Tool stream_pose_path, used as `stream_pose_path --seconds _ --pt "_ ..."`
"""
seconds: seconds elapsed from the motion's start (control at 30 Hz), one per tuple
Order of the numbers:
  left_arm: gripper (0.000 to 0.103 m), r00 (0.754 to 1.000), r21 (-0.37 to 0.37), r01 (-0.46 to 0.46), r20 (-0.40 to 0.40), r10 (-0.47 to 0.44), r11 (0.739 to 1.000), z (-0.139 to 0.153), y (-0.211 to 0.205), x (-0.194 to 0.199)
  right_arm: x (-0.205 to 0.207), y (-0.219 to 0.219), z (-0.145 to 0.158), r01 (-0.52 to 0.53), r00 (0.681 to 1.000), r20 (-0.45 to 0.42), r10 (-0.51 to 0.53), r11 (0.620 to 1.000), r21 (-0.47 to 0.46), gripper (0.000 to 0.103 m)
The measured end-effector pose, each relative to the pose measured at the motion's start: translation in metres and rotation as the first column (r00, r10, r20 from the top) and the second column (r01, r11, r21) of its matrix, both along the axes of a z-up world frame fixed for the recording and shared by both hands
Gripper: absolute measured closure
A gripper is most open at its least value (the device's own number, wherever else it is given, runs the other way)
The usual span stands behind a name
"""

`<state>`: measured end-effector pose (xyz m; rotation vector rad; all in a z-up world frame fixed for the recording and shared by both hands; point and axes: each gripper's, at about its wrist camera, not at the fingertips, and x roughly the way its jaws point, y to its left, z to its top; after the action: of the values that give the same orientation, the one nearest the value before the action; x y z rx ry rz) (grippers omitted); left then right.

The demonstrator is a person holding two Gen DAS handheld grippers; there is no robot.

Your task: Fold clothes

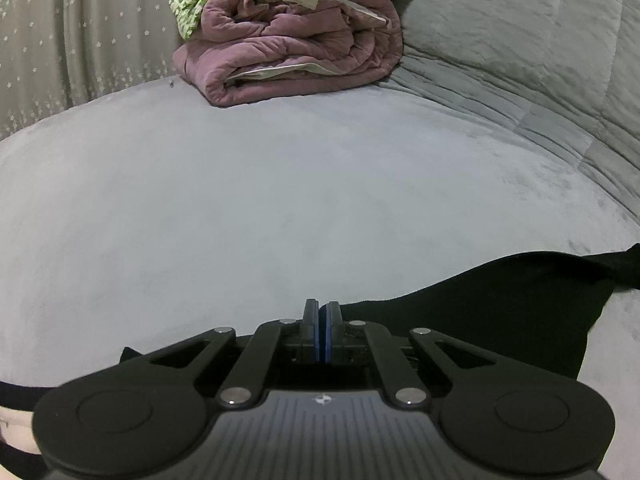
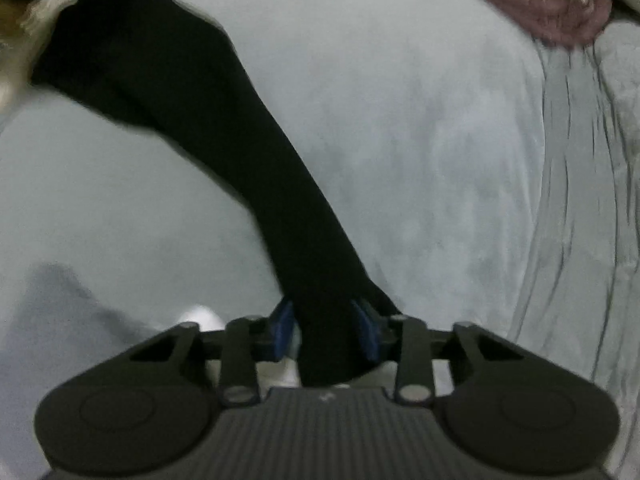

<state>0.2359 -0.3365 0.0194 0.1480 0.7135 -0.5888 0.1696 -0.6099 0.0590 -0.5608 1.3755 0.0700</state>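
The left gripper (image 1: 321, 309) is clenched tight on one end of the long black cloth garment (image 1: 460, 312), low over the pale grey plush bedcover (image 1: 280, 184). Further right, the right gripper (image 2: 326, 322) stands slightly parted with the other end between its blue pads (image 2: 282, 330). Better to pinch firmly before pulling taut.

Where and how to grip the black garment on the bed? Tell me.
Grip the black garment at its free outer corner, coming from above and the open bed side: it lies flat there with its thin edge exposed, so the fingers can pinch it.
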Motion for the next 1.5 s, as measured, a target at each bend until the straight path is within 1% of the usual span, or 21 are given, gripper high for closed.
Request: stream_pose_path --seconds 0.07,0.17,0.27,0.33,0.47,0.57,0.67,0.8,0.87,0.93,0.97,1.07,1.1,1.13,1.17,1.2,1.27,1.33,1.43,1.47,1.5 --pt "0.101 1.0 -0.005 -0.003 0.002 0.003 1.0 0.0 0.002 -0.001 0.003 -0.002 -0.009 -0.002 0.999 -0.038 0.002 1.0 0.013 0.094" --pt "0.101 1.0 -0.02 -0.005 0.01 0.005 1.0 0.004 0.004 -0.003 -0.001 -0.005 0.003 -0.014 1.0 0.008 0.014 1.0 0.015 0.096" --pt "0.101 1.0 -0.053 0.007 0.028 -0.006 0.999 0.014 0.009 -0.01 -0.01 -0.017 0.037 0.041 0.988 0.147 -0.045 0.999 0.028 0.096" --pt "0.101 0.998 -0.069 0.021 0.056 -0.017 0.997 0.024 0.013 -0.017 -0.025 -0.023 0.069 0.066 0.968 0.236 -0.084 0.995 0.081 0.096" --pt "0.102 0.997 -0.117 0.032 0.078 -0.023 0.993 0.038 0.018 -0.022 -0.054 -0.028 0.117 0.052 0.945 0.309 -0.109 0.981 0.188 0.096" --pt "0.101 0.997 -0.103 0.013 0.076 -0.006 0.995 0.035 0.01 -0.015 -0.043 -0.043 0.129 0.098 0.929 0.321 -0.185 0.958 0.269 0.096" --pt "0.103 0.997 -0.064 -0.014 0.074 0.018 0.998 0.02 -0.002 -0.004 -0.006 -0.062 0.114 0.205 0.912 0.288 -0.291 0.933 0.295 0.096" --pt "0.103 0.994 0.018 -0.044 0.104 0.041 0.999 0.002 -0.017 0.006 0.05 -0.075 0.058 0.349 0.89 0.215 -0.403 0.903 0.25 0.095" --pt "0.103 0.995 0.007 -0.056 0.087 0.055 0.998 0.0 -0.017 0.007 0.065 -0.077 0.041 0.403 0.862 0.225 -0.454 0.883 0.239 0.095" --pt "0.103 0.994 -0.018 -0.057 0.088 0.058 0.998 0.003 -0.013 0.005 0.077 -0.075 0.03 0.427 0.841 0.271 -0.468 0.882 0.198 0.093" --pt "0.103 0.994 -0.029 -0.054 0.094 0.057 0.998 0.005 -0.01 0.002 0.079 -0.074 0.028 0.433 0.833 0.294 -0.468 0.883 0.18 0.089" --pt "0.103 0.992 -0.037 -0.061 0.112 0.065 0.997 0.013 0.001 -0.003 0.069 -0.078 0.028 0.45 0.818 0.345 -0.46 0.886 0.116 0.086" --pt "0.103 0.991 -0.045 -0.067 0.112 0.072 0.997 0.016 0.006 -0.004 0.064 -0.084 0.03 0.465 0.804 0.355 -0.477 0.877 0.124 0.085" --pt "0.103 0.991 -0.053 -0.074 0.111 0.079 0.996 0.018 0.011 -0.006 0.056 -0.093 0.034 0.481 0.785 0.362 -0.502 0.863 0.154 0.081" --pt "0.103 0.991 -0.068 -0.08 0.101 0.086 0.994 0.021 0.018 -0.009 0.048 -0.101 0.038 0.493 0.767 0.361 -0.53 0.848 0.198 0.072" --pt "0.103 0.992 -0.085 -0.086 0.09 0.093 0.993 0.023 0.025 -0.011 0.038 -0.108 0.042 0.496 0.752 0.347 -0.561 0.828 0.262 0.057" --pt "0.103 0.992 -0.103 -0.098 0.071 0.106 0.99 0.025 0.037 -0.019 0.023 -0.12 0.044 0.495 0.739 0.294 -0.606 0.785 0.374 0.045" --pt "0.103 0.993 -0.115 -0.099 0.046 0.105 0.988 0.023 0.043 -0.028 0.016 -0.128 0.036 0.523 0.718 0.224 -0.659 0.723 0.452 0.046" --pt "0.103 0.997 -0.092 -0.073 0.024 0.076 0.993 0.015 0.039 -0.041 0.019 -0.134 0.022 0.575 0.666 0.147 -0.731 0.629 0.524 0.059" --pt "0.103 0.998 -0.087 -0.061 0.017 0.062 0.994 0.013 0.038 -0.044 0.022 -0.133 0.018 0.596 0.648 0.136 -0.749 0.61 0.522 0.08" --pt "0.103 0.999 -0.084 -0.047 0.01 0.048 0.995 0.011 0.037 -0.047 0.023 -0.127 0.017 0.606 0.649 0.149 -0.746 0.625 0.492 0.088"
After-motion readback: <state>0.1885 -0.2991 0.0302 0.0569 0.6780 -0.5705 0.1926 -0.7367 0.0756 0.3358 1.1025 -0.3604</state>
